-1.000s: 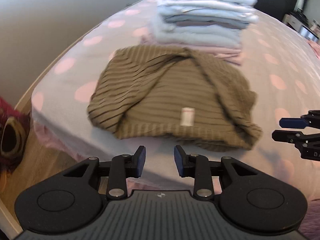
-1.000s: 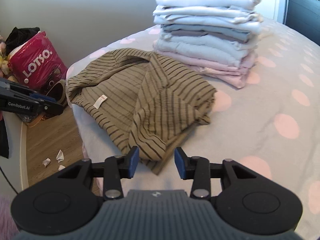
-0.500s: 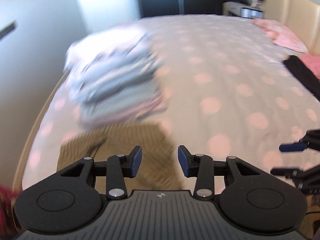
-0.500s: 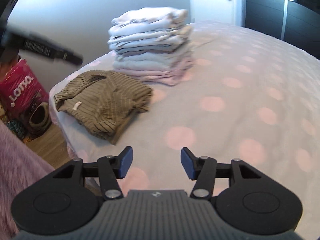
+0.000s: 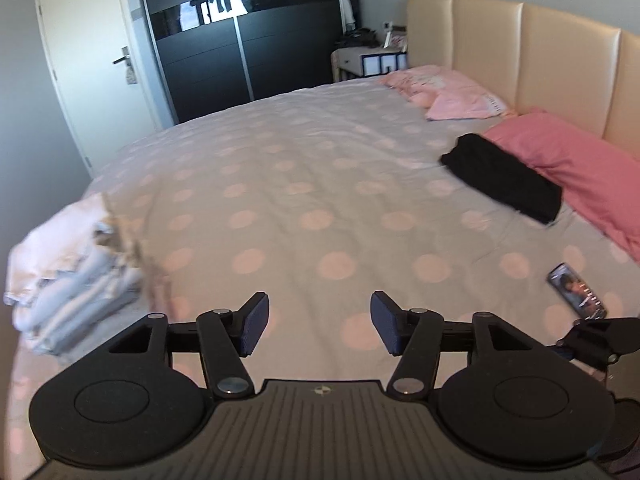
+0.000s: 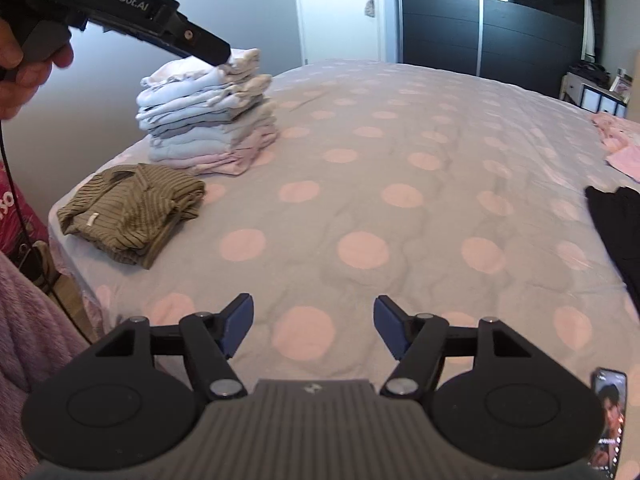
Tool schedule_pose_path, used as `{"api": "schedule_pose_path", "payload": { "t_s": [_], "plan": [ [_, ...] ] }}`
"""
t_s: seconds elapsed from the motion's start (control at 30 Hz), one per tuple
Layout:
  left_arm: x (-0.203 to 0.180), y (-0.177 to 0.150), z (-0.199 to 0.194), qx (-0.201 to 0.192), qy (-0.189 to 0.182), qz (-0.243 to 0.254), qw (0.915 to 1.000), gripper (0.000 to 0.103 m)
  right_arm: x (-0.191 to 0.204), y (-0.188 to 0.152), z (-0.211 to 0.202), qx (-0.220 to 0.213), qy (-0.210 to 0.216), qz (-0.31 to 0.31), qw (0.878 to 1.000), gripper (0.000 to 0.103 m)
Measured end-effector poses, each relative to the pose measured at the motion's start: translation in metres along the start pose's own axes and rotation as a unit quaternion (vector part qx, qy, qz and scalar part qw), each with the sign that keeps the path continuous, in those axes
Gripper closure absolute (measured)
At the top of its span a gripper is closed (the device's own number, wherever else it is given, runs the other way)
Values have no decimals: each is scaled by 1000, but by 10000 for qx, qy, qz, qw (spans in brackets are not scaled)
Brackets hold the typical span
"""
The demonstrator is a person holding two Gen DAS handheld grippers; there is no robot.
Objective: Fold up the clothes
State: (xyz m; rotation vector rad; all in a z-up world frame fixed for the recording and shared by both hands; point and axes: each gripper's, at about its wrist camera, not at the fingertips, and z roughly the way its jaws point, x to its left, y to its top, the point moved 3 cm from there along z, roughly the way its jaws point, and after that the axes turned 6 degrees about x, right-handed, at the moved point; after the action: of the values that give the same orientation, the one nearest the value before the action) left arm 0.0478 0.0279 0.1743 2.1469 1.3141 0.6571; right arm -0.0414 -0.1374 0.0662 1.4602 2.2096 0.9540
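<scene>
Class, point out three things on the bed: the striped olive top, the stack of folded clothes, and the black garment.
Striped top (image 6: 132, 216): right wrist view, middle of its folded front.
Stack (image 6: 208, 120): right wrist view, side of the middle layers.
Black garment (image 5: 504, 178): left wrist view, centre of the cloth.

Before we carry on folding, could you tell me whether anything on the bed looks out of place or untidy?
A phone lies screen-up on the bedspread near the right gripper, in the folding area. The striped olive top by the folded stack is bunched rather than squared.
</scene>
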Motion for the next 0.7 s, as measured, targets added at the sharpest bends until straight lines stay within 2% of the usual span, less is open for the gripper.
{"api": "schedule_pose_path", "payload": {
  "t_s": [0.1,0.2,0.3,0.33,0.4,0.47,0.6,0.7],
  "plan": [
    [-31,-15,12,-229,-102,-92,9996,39,-16,-14,-3,-45,-105,243,9996,33],
    [-55,-35,25,-321,-153,-316,9989,37,-28,-25,-1,17,-207,503,9985,25],
    [-71,-59,35,-364,-235,-637,9970,37,-35,-33,1,114,-320,668,9972,24],
    [-75,-67,39,-383,-228,-734,9963,33,-36,-34,2,119,-363,719,9967,23],
    [-80,-83,41,-337,-149,-1049,9938,28,-39,-38,3,130,-447,824,9955,23],
    [-80,-97,45,-389,-36,-1272,9911,28,-40,-42,4,131,-500,959,9940,22],
    [-83,-117,51,-557,408,-1295,9892,28,-41,-47,3,72,-654,1123,9915,22],
    [-88,-121,59,-482,512,-1259,9895,28,-40,-47,3,74,-845,1165,9896,21]
  ]
}}
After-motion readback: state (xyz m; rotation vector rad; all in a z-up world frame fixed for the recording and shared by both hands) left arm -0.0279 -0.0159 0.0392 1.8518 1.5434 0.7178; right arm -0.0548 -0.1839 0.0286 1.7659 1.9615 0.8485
